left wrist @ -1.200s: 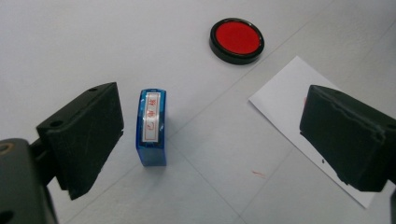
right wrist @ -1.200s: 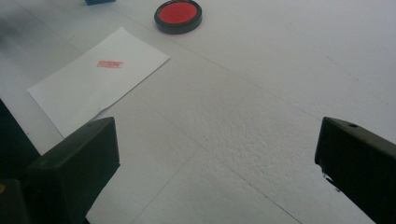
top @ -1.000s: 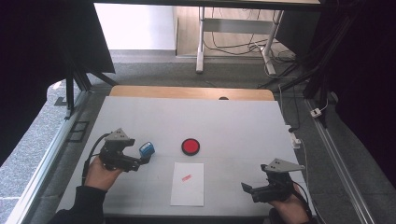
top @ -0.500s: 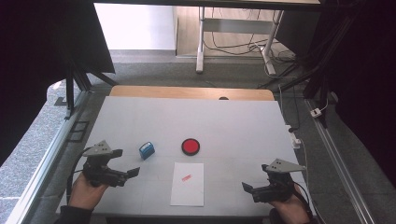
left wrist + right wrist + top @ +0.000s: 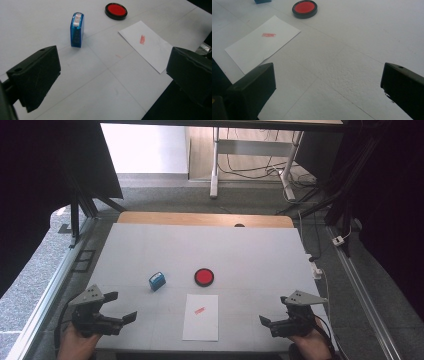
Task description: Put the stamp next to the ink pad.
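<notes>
From the high view, the left tongs [image 5: 122,306] sit at the tabletop's [image 5: 250,250] near-left corner, jaws spread wide with nothing between them, having just finished opening. The blue stamp [image 5: 157,280] stands apart from them at about 1 o'clock, alone on the tabletop. Just beside it at 3 o'clock lies the round red ink pad [image 5: 204,276], and at 6 o'clock from the pad is the white paper sheet [image 5: 201,317] bearing a small red stamp mark [image 5: 199,310]. The right tongs [image 5: 274,311] rest at the near-right corner, also spread and empty.

In the left gripper view, the stamp [image 5: 77,29] stands upright at 11 o'clock beyond the gaping jaws, the ink pad [image 5: 116,11] at 12 o'clock, the sheet [image 5: 147,45] at 2 o'clock.

In the right gripper view, the jaws stand wide apart over bare tabletop [image 5: 352,50]; the sheet [image 5: 262,45] lies at 10 o'clock, the ink pad [image 5: 304,8] at 12 o'clock, the stamp's [image 5: 262,1] corner at the top edge.
</notes>
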{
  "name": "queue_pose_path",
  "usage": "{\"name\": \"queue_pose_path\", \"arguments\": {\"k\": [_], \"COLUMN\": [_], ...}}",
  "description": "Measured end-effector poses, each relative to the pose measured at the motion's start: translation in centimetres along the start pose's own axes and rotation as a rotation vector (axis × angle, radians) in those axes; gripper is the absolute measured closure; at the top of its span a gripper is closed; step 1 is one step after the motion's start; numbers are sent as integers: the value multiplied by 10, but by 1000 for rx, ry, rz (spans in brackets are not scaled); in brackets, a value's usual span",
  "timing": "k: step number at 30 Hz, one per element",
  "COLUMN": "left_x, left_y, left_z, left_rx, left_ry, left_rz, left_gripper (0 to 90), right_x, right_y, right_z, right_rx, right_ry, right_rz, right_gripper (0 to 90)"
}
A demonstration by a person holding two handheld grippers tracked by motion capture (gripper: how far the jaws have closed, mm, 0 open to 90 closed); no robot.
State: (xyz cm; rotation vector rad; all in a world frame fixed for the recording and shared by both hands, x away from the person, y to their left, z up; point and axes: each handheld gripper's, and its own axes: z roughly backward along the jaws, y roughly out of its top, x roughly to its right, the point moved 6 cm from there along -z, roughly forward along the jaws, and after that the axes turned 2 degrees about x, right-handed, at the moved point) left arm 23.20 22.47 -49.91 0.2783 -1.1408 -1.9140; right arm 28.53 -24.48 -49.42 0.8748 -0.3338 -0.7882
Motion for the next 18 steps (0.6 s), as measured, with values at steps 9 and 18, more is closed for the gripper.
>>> {"name": "queue_pose_path", "arguments": {"k": [9,18], "left_x": [-4,-6], "left_y": [-21,-24], "left_z": [2,-2], "left_rx": [-95,-137], "left_ry": [82,101], "left_rz": [-4,6], "left_gripper": [0,0], "right_x": [0,0], "right_y": [0,-1], "right_z": [0,0], "right_rx": [3,-6], "right_ry": [-2,-7], "right_rz": [-4,0], "right_gripper": [2,2]}}
